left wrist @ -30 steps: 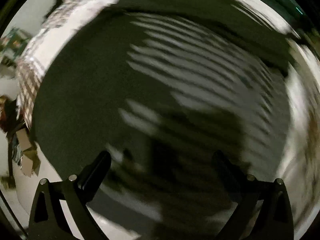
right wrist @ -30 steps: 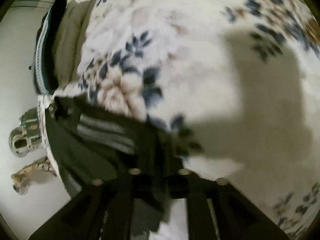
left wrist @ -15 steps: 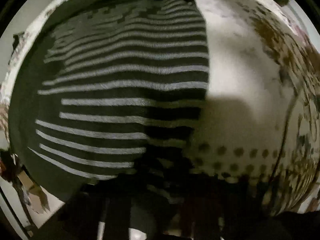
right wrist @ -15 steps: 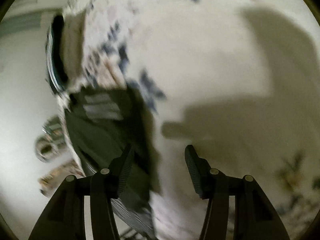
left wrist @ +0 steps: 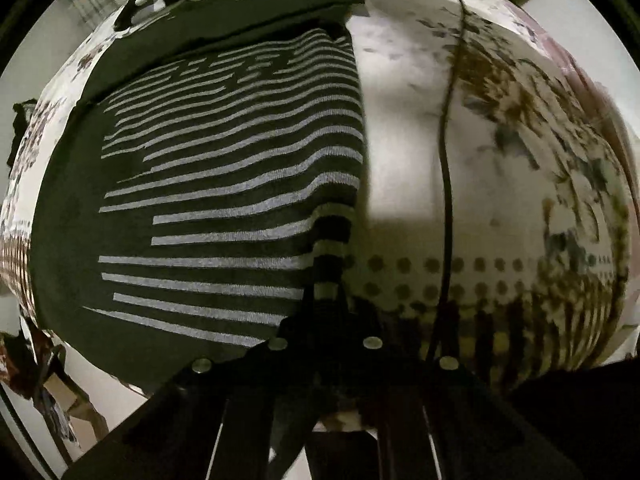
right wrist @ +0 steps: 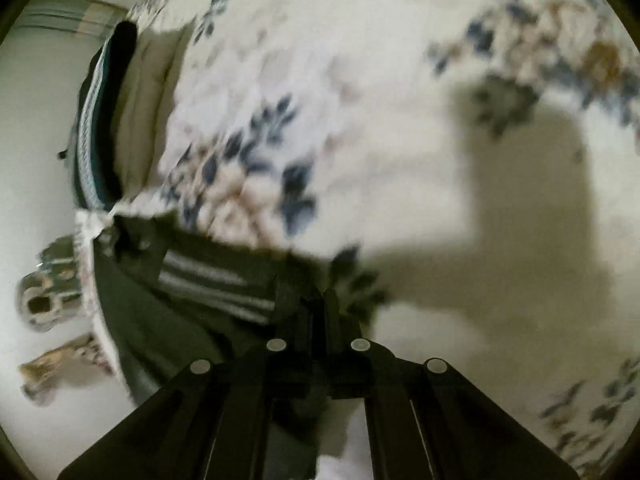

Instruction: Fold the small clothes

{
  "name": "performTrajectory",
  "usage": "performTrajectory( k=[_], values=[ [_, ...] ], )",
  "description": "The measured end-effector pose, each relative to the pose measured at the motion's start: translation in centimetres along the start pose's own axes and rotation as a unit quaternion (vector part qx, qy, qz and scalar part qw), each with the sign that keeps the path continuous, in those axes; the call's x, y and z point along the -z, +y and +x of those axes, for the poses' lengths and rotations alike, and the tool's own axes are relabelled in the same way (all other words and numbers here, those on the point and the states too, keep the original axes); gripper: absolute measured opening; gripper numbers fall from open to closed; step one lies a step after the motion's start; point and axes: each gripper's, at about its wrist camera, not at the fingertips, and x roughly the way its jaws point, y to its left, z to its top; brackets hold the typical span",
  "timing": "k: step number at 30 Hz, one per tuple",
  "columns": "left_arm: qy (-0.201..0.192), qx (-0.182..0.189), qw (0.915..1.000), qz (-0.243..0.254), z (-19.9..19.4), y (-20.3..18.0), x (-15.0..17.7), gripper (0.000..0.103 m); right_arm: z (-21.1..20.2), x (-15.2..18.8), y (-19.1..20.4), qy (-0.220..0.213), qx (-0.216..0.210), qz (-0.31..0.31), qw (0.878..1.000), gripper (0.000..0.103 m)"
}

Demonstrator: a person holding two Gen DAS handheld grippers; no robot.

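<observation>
Here, your left gripper (left wrist: 326, 280) is clenched on the right edge of the striped garment (left wrist: 224, 184), its fingers drawn together around a pinched ridge of dark cloth with pale bands that rises up between them. The garment itself lies spread flat over the left half of the floral bedsheet (left wrist: 520, 128), its white stripes running left to right, with a plain dark band along its far edge and another down its left side. To the right of the garment's edge the sheet is bare, and a thin dark cable (left wrist: 446, 184) runs over it from far to near, passing just right of your left gripper. A row of brown dots is printed on the sheet near that gripper. Your right gripper (right wrist: 316, 300) is likewise closed, fingers pressed together with dark fabric bunched at their tips; the view is blurred, so you cannot be sure how much cloth it has, but the striped garment reaches from the left straight into the tips. Beyond it the floral sheet fills the far and right of the view, crossed by a broad shadow. At the far left edge of the bed sits a folded dark item with pale trim (right wrist: 100, 128).
</observation>
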Motion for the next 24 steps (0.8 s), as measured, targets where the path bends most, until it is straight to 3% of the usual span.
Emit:
performTrajectory(
  k=[3,6,9,12,14,16,17,24],
  values=[
    [0.001,0.000,1.0000,0.000,0.2,0.8,0.8,0.005,2.0,-0.7,0.0,0.018,0.015,0.018,1.000,0.003],
    [0.005,0.015,0.9996,-0.023,1.5,2.0,-0.3,0.005,3.5,-1.1,-0.4,0.046,-0.003,0.021,0.999,0.004],
    [0.001,0.028,0.9985,-0.047,1.6,3.1,0.0,0.005,3.2,-1.1,-1.9,0.074,-0.045,0.048,0.995,0.022],
    [-0.003,0.037,0.9976,-0.058,1.4,3.2,0.1,0.005,3.4,-0.9,-3.0,0.104,-0.066,0.052,0.991,0.032],
    [-0.003,0.047,0.9964,-0.071,1.0,3.6,0.0,0.005,4.1,-0.4,-3.2,0.116,-0.077,0.060,0.988,0.032],
    [-0.002,0.060,0.9946,-0.085,0.4,4.5,-0.1,0.005,4.2,0.0,-2.6,0.105,-0.070,0.054,0.991,0.010],
    [-0.001,0.068,0.9933,-0.094,-0.1,5.2,-0.2,0.005,4.1,0.2,-2.0,0.101,-0.062,0.052,0.992,0.007],
    [-0.043,0.082,0.9843,-0.150,-5.0,12.6,-2.1,0.005,-0.9,0.6,4.6,0.065,-0.010,0.039,0.997,0.006]
  ],
)
